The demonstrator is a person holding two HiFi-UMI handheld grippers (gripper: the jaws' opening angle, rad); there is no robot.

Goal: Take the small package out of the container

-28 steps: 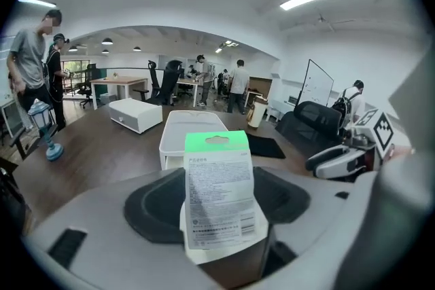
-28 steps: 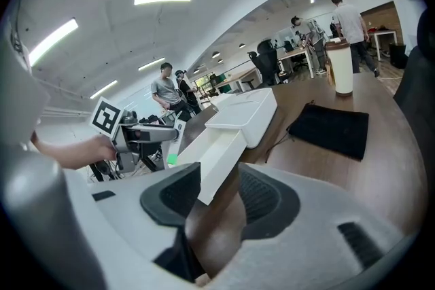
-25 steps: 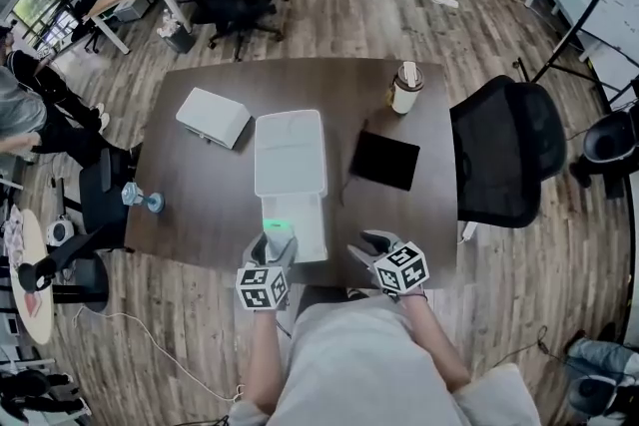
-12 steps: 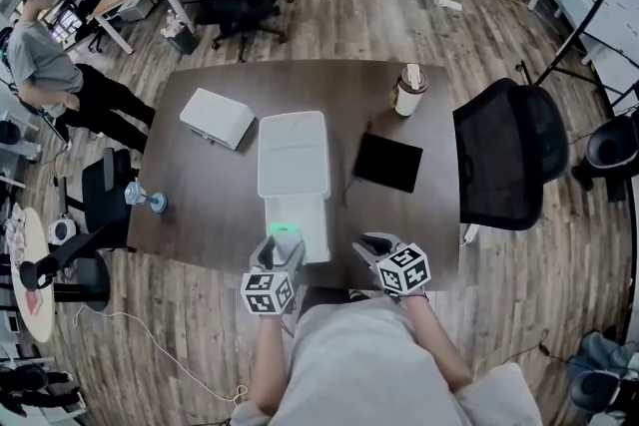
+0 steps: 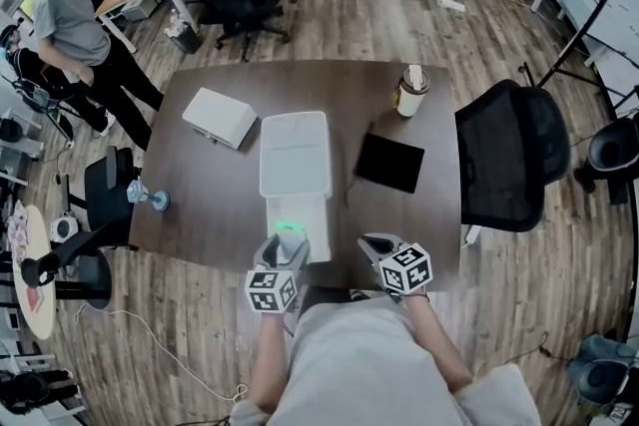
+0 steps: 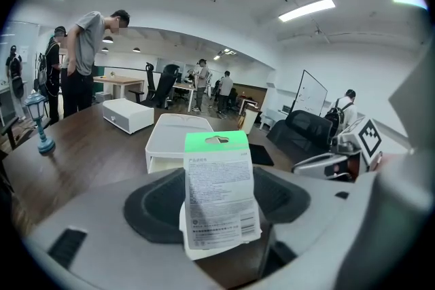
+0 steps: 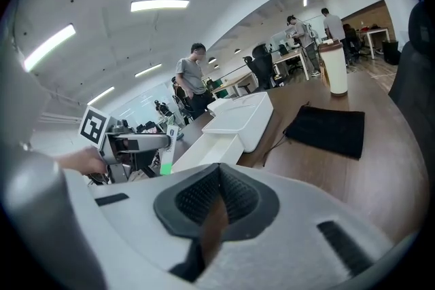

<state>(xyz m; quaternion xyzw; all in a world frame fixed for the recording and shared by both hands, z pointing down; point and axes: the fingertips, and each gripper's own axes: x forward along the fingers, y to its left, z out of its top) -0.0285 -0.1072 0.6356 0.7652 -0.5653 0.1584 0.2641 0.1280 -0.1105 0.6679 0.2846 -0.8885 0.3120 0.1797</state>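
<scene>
Now two hand-held grippers sit at the worktop (image 5: 215,205) edge, both on the near side of the one white container (image 5: 293,150), whose drawer is pulled out toward the person. The left hand-held gripper (image 5: 288,249) pinches the single small package (image 6: 219,193), green-topped and upright, at the near end of that drawer; whether it is fully clear of the drawer cannot be told. The right hand-held gripper (image 7: 217,204), near-right of the container, has just been closing and its jaws are pressed together on nothing. Around the container lie one white box (image 5: 218,117) at far left, one black pad (image 5: 388,161) just right, one lidded cup (image 5: 406,90) at far right, and one blue figurine (image 5: 148,200) well to the left
</scene>
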